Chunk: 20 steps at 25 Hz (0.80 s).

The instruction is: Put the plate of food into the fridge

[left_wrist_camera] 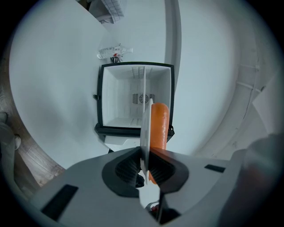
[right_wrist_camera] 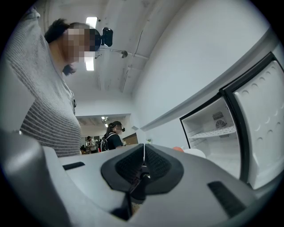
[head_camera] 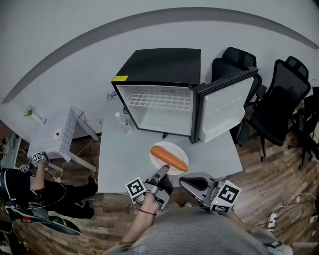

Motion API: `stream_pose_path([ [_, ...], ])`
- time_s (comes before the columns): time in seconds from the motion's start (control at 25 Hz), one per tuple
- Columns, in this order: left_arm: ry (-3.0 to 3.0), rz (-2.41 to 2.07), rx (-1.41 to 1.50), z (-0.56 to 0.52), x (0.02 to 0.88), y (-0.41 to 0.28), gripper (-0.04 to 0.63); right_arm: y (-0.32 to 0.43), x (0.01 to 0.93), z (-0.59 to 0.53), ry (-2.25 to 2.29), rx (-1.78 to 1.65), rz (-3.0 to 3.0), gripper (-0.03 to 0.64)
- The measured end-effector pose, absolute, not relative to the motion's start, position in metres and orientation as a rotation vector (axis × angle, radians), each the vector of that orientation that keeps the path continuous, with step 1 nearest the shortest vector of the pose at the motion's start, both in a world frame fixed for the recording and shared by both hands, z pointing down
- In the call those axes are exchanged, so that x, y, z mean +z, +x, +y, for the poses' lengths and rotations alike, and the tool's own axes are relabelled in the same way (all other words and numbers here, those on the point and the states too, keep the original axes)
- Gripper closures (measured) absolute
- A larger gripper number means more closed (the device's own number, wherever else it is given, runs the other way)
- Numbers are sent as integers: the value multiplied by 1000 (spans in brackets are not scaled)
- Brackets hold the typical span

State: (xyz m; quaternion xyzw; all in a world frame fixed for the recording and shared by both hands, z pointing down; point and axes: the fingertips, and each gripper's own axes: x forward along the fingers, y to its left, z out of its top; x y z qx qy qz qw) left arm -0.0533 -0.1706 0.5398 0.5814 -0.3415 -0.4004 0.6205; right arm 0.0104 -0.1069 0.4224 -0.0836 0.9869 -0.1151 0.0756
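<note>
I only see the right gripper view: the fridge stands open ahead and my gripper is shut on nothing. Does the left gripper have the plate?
Observer: Yes. The left gripper is shut on the near rim of the plate.
Operator: Is there food on it?
Observer: One orange sausage lies across it.
Operator: Is it lined up?
Observer: In the left gripper view, the plate's edge points straight into the open fridge.

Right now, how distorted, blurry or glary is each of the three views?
Head view: strong fisheye, wall edge bowed into an arc, fridge sharp. Left gripper view: black round vignette, plate crisp, seen edge-on. Right gripper view: ceiling light blown out, fridge door curved.
</note>
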Motion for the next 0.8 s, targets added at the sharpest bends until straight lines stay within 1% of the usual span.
stream_pose_path([
  [0.44,1309,-760,-934,-187,531,-74,549,-10,423,-125,-280,-368,2979,603],
  [0.8,1330,-758,-940,-229,513,-93,549,-21,424,-139,-298,-385,2972,601],
])
